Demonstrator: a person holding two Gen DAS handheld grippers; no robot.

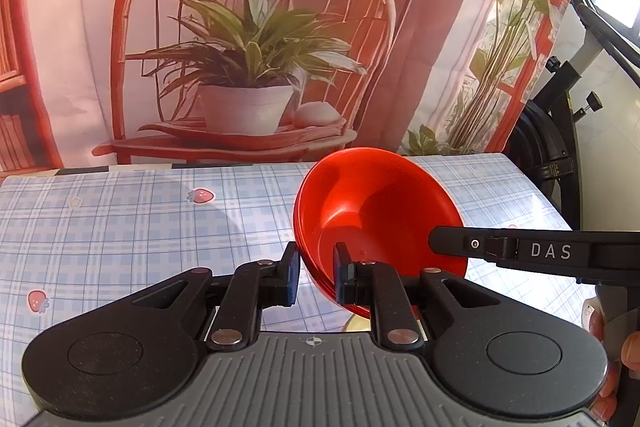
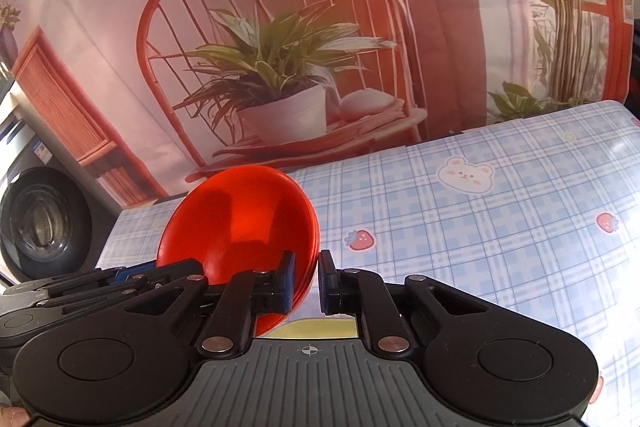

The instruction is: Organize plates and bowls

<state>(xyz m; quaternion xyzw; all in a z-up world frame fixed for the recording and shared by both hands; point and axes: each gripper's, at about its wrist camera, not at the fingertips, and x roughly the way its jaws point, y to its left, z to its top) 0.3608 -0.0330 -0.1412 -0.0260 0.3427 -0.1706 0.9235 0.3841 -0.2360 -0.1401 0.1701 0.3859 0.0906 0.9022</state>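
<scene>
you hold a stack of red bowls (image 1: pixel 380 211) tilted above the checked tablecloth (image 1: pixel 120 227), your left gripper (image 1: pixel 318 275) pinching its near-left rim and your right gripper (image 2: pixel 306 281) pinching the opposite rim. the cloth lies bare and wide to both sides of the bowls, its far edge running along a printed backdrop (image 1: pixel 248 27) of a chair and potted plant. something yellow (image 2: pixel 316 329) shows just under the bowls, a black stand (image 1: pixel 560 115) flanks the table's right edge and a washing machine (image 2: pixel 40 223) its left.

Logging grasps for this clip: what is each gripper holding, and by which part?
Both hold the stack of red bowls by its rim, on opposite sides: left gripper on one edge, right gripper on the other.
</scene>
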